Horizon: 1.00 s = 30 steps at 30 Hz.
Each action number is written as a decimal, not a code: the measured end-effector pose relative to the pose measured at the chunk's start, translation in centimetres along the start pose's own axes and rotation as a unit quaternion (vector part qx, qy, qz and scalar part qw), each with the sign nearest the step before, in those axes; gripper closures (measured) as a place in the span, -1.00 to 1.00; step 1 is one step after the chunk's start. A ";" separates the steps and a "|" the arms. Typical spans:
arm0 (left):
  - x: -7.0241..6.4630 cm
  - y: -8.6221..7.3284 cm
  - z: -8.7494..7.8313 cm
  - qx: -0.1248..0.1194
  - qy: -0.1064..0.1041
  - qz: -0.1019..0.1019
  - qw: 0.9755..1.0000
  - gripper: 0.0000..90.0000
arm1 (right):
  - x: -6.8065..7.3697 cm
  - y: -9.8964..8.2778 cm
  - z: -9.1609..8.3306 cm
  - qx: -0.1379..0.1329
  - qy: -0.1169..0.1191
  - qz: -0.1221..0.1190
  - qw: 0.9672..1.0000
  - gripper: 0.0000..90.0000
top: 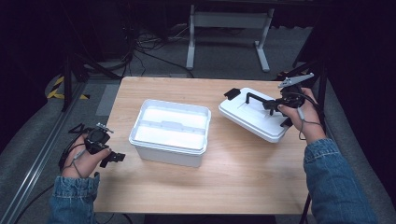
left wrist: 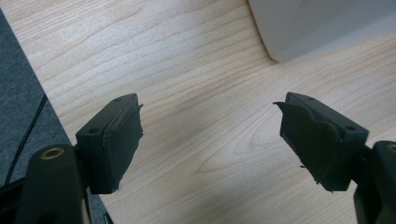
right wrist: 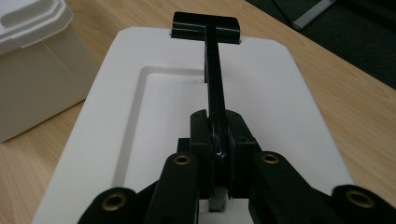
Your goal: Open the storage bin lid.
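On the wooden table (top: 187, 186), right gripper (right wrist: 218, 140) clamps the white plastic lid's (right wrist: 280, 93) black handle (right wrist: 212, 79); left gripper (left wrist: 210, 140) gapes empty; no writing legible.

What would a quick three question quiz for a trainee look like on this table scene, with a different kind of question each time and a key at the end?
1. True or false: the right gripper is shut on the black handle of the flat white plastic lid.
2. The open white plastic storage box sits: A) on the floor B) on the light wooden table C) under the lid.
3. Fill in: the left gripper has its jaws ____ over bare wood.

Key: 1 true; 2 B; 3 open.
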<state>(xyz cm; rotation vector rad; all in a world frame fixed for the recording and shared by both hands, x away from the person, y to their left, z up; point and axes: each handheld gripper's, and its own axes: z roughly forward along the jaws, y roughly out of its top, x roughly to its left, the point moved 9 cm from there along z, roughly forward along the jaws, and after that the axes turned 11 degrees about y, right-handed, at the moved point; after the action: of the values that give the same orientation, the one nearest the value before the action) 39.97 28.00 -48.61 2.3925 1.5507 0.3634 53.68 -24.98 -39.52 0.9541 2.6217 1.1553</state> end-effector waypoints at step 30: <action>0.0 -0.2 0.1 0.007 -0.003 -0.003 1.000 -0.53 | -1.4 -4.4 4.3 0.009 0.006 0.037 0.999 0.87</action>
<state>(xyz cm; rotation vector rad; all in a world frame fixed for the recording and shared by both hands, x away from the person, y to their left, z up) 39.86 28.06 -48.80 2.3960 1.5634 0.3458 54.03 -25.39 -45.80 1.0585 2.6305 1.1590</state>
